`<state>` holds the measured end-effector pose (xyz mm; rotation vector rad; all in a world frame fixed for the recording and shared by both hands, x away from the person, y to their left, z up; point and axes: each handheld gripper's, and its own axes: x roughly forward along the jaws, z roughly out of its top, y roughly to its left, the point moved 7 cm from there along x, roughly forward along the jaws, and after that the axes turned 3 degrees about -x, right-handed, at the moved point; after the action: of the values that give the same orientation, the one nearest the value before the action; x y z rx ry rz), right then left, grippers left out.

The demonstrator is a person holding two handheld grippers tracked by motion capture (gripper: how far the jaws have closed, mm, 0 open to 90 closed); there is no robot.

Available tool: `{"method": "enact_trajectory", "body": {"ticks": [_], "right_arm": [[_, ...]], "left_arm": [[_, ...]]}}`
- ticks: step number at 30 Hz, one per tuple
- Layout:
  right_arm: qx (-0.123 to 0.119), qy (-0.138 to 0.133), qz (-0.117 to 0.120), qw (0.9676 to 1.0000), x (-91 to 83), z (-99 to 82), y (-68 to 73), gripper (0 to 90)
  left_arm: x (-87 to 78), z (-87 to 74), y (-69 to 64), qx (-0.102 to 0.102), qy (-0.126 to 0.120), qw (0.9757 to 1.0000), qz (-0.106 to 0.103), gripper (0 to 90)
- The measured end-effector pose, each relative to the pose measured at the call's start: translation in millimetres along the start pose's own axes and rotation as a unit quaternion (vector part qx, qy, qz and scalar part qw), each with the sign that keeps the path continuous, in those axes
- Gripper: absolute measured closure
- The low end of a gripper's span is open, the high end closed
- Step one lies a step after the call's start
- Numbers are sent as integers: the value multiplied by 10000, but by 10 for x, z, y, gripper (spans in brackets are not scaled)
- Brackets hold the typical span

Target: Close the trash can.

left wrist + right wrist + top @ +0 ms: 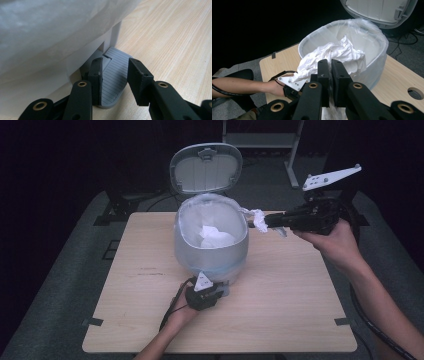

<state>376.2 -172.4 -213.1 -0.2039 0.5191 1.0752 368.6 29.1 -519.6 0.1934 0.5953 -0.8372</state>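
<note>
Tissue (329, 53), one crumpled white wad, was clenched in our right tool (330, 65), whose jaws stood pressed together on its lower edge. Just ahead of that tool sat the single pedal bin (211, 251), lined with a clear bag (375, 41), its lid (206, 167) tipped up and back. Our left tool (115, 75) was down at the bin's base with the grey foot pedal (113, 82) lying under and between its nearly closed jaws; we could not tell whether they gripped the pedal or only pressed it down. One more white wad (216, 236) already lay inside the bin, beyond the right tool. We judged the job about half done: lid open and one piece in, while the held piece had yet to be carried over the rim and let go, then the pedal released. We counted two tools, two wads, one bin, one counter (290, 315).
</note>
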Motion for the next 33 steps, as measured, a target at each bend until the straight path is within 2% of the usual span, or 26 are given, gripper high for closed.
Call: {"method": "enact_trajectory", "body": {"ticks": [33], "right_arm": [[-200,135,169,9996,353,299,80,853]], "left_arm": [[-2,0,4,-35,3,10000,-31,652]]}}
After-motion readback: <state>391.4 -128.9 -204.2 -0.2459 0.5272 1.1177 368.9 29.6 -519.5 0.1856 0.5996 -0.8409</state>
